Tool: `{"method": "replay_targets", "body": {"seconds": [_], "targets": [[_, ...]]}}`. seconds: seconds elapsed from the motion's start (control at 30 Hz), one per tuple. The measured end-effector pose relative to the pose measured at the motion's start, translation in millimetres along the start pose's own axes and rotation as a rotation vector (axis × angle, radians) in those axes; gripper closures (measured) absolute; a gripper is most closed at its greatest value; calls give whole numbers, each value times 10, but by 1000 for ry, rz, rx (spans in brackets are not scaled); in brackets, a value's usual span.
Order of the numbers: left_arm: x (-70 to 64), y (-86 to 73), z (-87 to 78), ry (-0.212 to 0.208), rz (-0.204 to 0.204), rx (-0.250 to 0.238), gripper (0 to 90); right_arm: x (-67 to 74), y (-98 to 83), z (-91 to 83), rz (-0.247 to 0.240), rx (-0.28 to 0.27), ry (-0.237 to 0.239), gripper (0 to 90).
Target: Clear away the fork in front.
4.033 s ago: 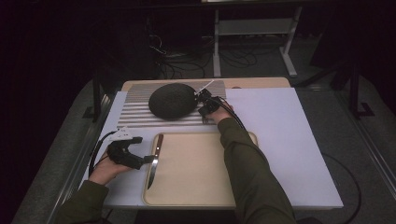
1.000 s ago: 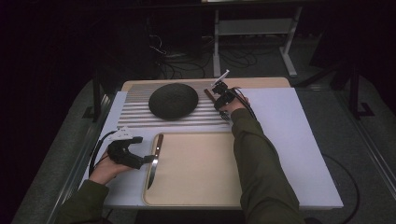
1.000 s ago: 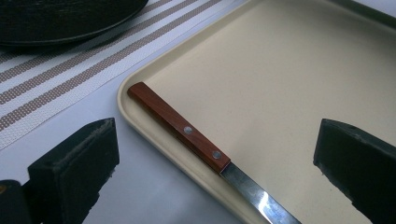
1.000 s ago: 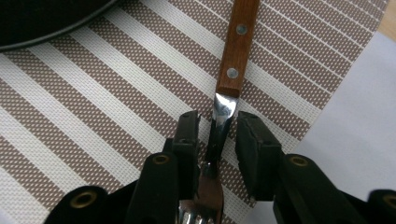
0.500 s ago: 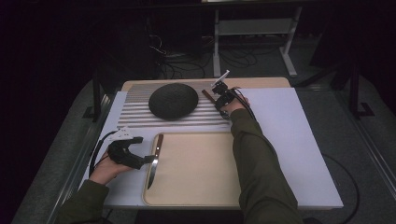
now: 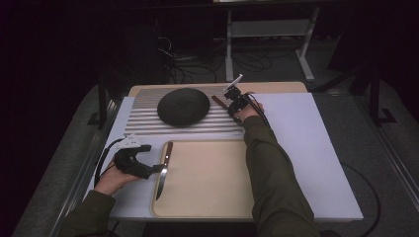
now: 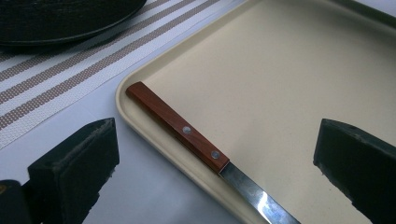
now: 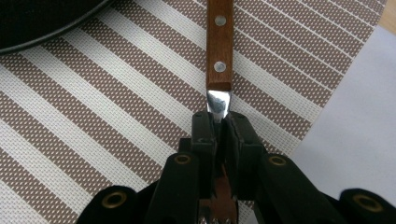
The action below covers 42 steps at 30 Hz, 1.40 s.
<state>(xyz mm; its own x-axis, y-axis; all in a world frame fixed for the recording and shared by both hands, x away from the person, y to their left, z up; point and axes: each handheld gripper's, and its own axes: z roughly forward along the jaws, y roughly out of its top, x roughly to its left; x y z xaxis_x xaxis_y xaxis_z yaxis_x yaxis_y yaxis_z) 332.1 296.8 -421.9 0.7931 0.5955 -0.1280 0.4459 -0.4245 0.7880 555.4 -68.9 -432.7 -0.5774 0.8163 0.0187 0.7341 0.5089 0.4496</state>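
Knife [image 7: 187, 133] is seen lying along the tray's [image 6: 212, 197] 9 o'clock rim, wooden handle toward 12, blade toward 6. The left gripper [image 6: 148, 169] is held wide apart just beside it. A second wood-handled utensil [image 8: 219, 51] is clamped by its metal part in the right gripper [image 8: 217, 128] over the striped mat [image 6: 143, 126], at 3 o'clock of the dark bowl [image 6: 183, 106].
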Motion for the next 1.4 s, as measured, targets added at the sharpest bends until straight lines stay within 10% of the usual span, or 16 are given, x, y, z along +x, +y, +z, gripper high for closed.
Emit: {"method": "replay_targets", "body": {"seconds": [0.57,1.4], "targets": [[7,1,-6,3,-4,1,0,-67,-20,-341,16,-51,25,812],[7,26,21,9,-6,10,0,50,-611,-809,-6,-121,104,812]]}}
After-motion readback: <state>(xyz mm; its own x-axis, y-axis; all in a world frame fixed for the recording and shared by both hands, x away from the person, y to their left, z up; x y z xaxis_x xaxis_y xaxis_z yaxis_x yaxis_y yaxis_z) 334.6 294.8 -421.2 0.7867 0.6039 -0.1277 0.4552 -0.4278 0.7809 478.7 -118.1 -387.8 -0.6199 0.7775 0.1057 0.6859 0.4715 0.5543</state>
